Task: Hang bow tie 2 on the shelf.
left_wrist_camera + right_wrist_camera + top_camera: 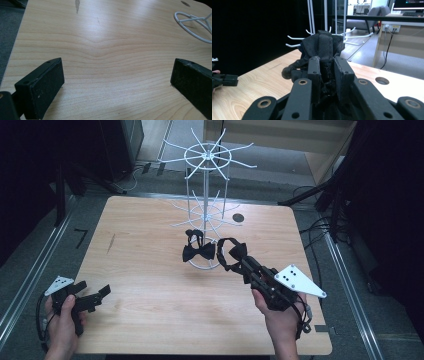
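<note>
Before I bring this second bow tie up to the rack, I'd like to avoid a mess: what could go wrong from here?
1. The right claw pinches the bow tie with its strap loop dangling; that loop may snag a lower hook of the white wire rack.
2. The rack looks light; a nudge might tip it, since the left claw rests open, far away.
3. The hanging bow tie could be knocked off.

The right gripper (pixel 327 66) has its two black jaws pressed close on a black bow tie (pixel 322 46), whose pleated fabric bunches above them; a looped strap (pixel 289 71) hangs to its left; behind it white wire hooks (pixel 294 42) of a rack stick out; the wooden table (pixel 249 85) lies below, a round hole (pixel 382 80) near its right edge; the other gripper (pixel 223 79) shows at the left edge.
</note>
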Motion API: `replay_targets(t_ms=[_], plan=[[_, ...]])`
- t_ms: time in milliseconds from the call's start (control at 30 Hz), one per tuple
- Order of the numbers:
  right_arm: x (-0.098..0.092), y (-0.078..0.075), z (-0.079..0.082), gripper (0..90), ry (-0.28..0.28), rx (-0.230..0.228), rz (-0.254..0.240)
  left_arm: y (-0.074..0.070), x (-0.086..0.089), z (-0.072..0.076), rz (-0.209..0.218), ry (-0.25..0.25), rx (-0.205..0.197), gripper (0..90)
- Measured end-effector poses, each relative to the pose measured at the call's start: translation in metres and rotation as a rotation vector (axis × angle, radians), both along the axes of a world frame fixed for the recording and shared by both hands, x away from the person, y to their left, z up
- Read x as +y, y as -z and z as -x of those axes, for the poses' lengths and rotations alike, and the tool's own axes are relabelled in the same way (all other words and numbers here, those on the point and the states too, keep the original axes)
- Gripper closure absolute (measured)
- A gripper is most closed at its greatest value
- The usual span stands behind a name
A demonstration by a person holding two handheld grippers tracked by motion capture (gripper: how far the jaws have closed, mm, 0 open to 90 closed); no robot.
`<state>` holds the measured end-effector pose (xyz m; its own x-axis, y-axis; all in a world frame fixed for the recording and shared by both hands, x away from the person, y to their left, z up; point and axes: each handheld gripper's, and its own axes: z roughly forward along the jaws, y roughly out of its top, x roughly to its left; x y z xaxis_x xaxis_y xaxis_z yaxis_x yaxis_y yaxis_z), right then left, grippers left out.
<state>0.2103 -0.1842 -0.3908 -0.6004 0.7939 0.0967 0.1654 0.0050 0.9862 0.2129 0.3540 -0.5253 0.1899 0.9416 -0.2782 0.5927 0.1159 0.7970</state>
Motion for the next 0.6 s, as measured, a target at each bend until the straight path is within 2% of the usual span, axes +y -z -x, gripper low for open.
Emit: replay_targets(t_ms=[200, 600], plan=[[0.0020, -0.0057, 0.0036, 77.7, -0.008, -0.021, -0.009, 0.0000, 0.0000, -0.0001, -0.002, 0.001, -0.001, 0.0], [0.0092, -0.0045, -0.0057, 77.7, -0.012, -0.030, -0.025, 0.0001, -0.0004, -0.0001, -0.005, 0.000, -0.003, 0.0]])
